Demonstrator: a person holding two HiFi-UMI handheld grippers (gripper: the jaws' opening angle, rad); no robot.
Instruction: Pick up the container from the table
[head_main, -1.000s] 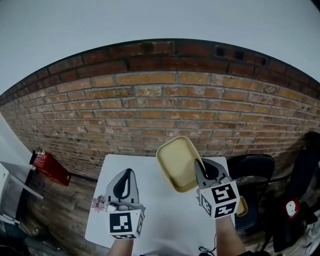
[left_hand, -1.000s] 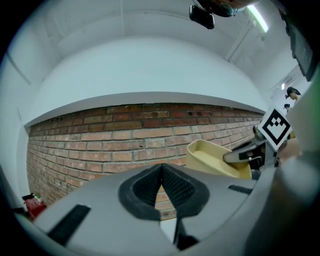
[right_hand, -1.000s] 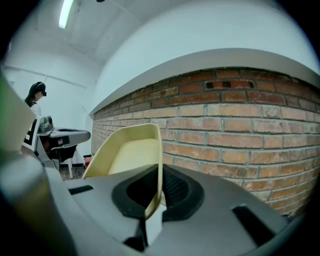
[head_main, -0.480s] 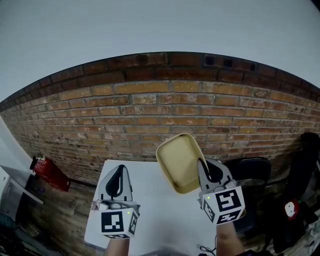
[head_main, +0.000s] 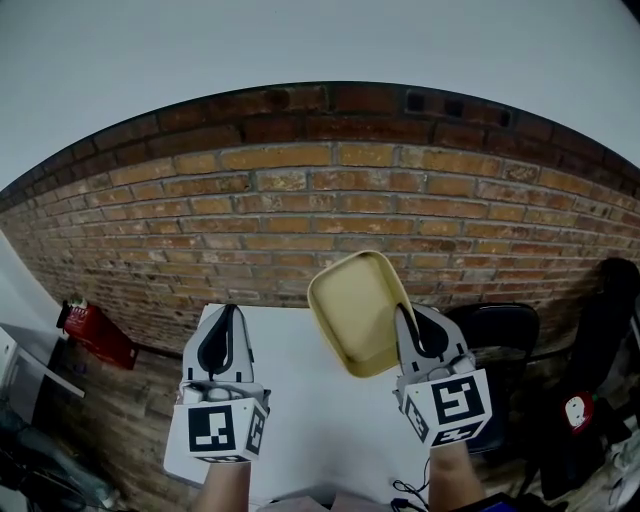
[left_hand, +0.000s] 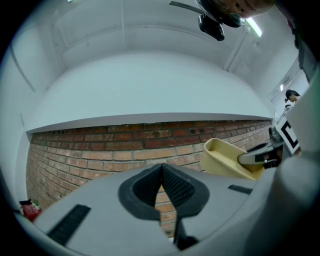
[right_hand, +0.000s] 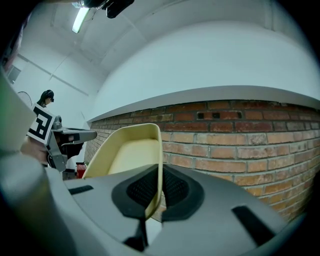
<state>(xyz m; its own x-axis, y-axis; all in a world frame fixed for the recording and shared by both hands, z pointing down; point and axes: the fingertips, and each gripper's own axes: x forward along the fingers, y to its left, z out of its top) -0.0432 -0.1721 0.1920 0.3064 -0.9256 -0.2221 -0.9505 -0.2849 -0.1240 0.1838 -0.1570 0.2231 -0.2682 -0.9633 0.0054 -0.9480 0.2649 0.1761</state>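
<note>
A pale yellow rectangular container (head_main: 355, 310) hangs in the air above the white table (head_main: 300, 420), tilted up toward the brick wall. My right gripper (head_main: 408, 322) is shut on the container's right rim (right_hand: 157, 165), its two black pads pressing the thin wall from both sides. To the left, my left gripper (head_main: 222, 335) is raised over the table with its jaws shut and nothing between them (left_hand: 161, 172). The left gripper view shows the container (left_hand: 225, 157) off to the right, held by the other gripper.
A red-brown brick wall (head_main: 300, 215) runs behind the table. A red object (head_main: 95, 330) lies on the floor at the left. A dark chair (head_main: 505, 335) and a black bag (head_main: 605, 350) stand to the right of the table.
Both grippers have risen, and the container has gone up with the right one. The left gripper now covers the small pinkish item that showed beside it a second ago.
</note>
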